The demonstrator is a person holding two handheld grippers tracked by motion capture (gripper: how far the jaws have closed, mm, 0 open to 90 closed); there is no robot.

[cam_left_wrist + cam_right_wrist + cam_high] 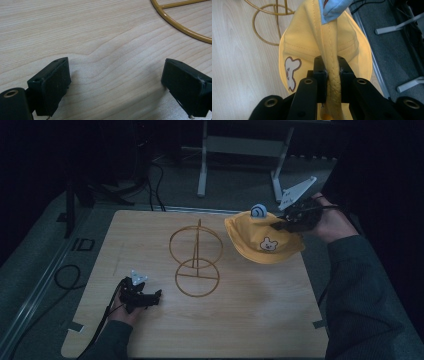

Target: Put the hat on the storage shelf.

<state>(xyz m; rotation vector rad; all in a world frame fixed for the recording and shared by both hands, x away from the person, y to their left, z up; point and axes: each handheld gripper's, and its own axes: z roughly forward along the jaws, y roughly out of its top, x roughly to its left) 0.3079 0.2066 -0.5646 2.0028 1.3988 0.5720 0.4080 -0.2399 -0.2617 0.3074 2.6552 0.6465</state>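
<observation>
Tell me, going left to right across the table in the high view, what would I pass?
Left gripper → gold wire stand → yellow hat → right gripper, pinching the hat's brim.

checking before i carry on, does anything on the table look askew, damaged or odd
Nothing stands out. The gold wire stand sits upright and whole on the table. The yellow hat hangs pinched by its brim in the right tongs, lifted rather than dropped.

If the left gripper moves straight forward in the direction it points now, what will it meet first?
Probably the gold wire stand: the open left gripper rests low on the table and points toward the stand's base ring, with bare wood between. Depth is hard to judge.
</observation>
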